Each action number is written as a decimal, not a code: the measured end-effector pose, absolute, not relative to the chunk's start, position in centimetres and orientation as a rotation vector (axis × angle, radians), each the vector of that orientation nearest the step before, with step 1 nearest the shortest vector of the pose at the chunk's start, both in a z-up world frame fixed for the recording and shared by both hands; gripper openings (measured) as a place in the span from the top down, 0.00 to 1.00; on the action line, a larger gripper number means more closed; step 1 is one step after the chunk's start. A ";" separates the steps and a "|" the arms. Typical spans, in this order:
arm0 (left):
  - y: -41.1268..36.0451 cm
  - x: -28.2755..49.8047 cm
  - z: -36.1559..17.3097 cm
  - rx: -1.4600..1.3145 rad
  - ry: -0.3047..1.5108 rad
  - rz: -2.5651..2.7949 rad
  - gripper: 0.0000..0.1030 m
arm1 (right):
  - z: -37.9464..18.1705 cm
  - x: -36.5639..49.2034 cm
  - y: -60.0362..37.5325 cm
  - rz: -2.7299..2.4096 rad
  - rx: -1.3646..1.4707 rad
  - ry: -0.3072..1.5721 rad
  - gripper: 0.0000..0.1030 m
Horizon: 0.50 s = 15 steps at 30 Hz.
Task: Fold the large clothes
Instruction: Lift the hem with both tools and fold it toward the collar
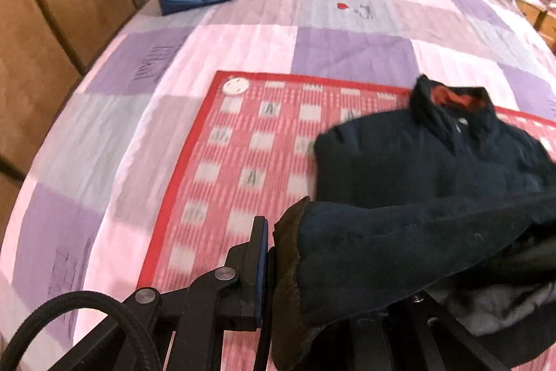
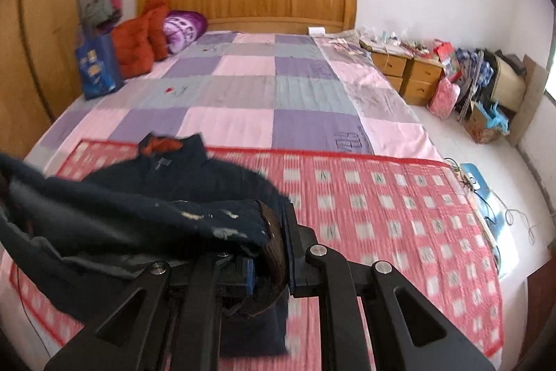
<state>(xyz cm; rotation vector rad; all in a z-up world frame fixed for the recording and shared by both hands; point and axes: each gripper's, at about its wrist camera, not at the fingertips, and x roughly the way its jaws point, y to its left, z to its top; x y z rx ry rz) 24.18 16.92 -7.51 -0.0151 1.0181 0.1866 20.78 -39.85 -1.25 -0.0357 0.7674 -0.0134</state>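
Midway: dark navy padded jacket (image 1: 434, 162) lies on red checked mat (image 1: 222, 169), body unfolded; left gripper (image 1: 274, 270) and right gripper (image 2: 274, 252) each clamp a brown-ribbed sleeve cuff, folding inward

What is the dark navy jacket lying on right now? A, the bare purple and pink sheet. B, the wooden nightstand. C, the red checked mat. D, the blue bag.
C: the navy jacket lies on the red checked mat, which is spread across the near end of the bed.
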 end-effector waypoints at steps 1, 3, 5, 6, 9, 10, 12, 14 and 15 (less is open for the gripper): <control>16.9 26.6 -8.0 -0.009 1.040 0.181 0.88 | -1.5 22.9 -40.0 -0.025 -0.036 0.782 0.87; 16.6 31.3 -9.2 0.000 1.084 0.171 0.88 | -2.3 27.4 -40.3 -0.054 -0.032 0.811 0.86; 16.0 35.7 -11.1 0.024 1.131 0.166 0.88 | -3.6 31.0 -40.6 -0.086 -0.029 0.850 0.86; 15.8 36.9 -11.9 0.032 1.151 0.166 0.88 | -4.6 33.0 -40.7 -0.109 -0.037 0.886 0.87; 15.6 40.8 -15.2 0.031 1.227 0.176 0.88 | -7.8 37.8 -41.2 -0.167 -0.015 0.973 0.86; 15.6 42.0 -16.3 0.027 1.249 0.178 0.88 | -8.6 38.7 -41.3 -0.183 -0.015 0.988 0.86; 15.6 43.7 -17.6 0.010 1.271 0.176 0.87 | -9.9 40.8 -41.0 -0.215 -0.024 1.006 0.86; 15.6 45.0 -18.7 0.008 1.279 0.173 0.86 | -11.1 42.3 -40.9 -0.236 -0.037 1.026 0.86; 15.5 45.5 -19.3 0.009 1.285 0.172 0.86 | -11.7 42.7 -41.2 -0.243 -0.037 1.034 0.86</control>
